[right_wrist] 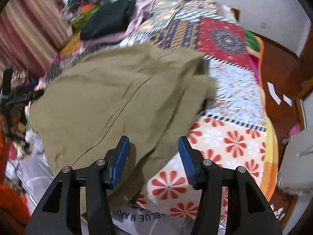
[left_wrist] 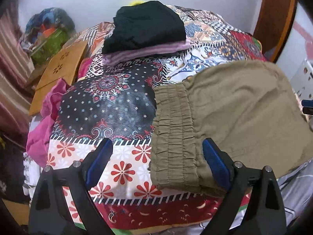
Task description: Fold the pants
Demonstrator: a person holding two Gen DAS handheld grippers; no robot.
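Khaki pants [left_wrist: 230,113] lie folded on the patchwork bedspread [left_wrist: 117,105], elastic waistband [left_wrist: 174,135] toward the left gripper [left_wrist: 156,162], whose jaws stand spread wide, holding nothing. Right gripper [right_wrist: 154,160] jaws parted over the cloth edge, gripping nothing. Risk: loose right-hand layers look bunched; a careless pass could drag the fold open, or it slides toward the bed edge

Motion blur smears the right wrist view, softening the pants [right_wrist: 117,101] and the far quilt [right_wrist: 219,35]. In the left wrist view the pants [left_wrist: 234,113] hide the quilt [left_wrist: 109,105] beneath them, and the other gripper [left_wrist: 307,106] is cut off at the right edge. The black garment [left_wrist: 146,25] covers most of the purple cloth [left_wrist: 148,51].
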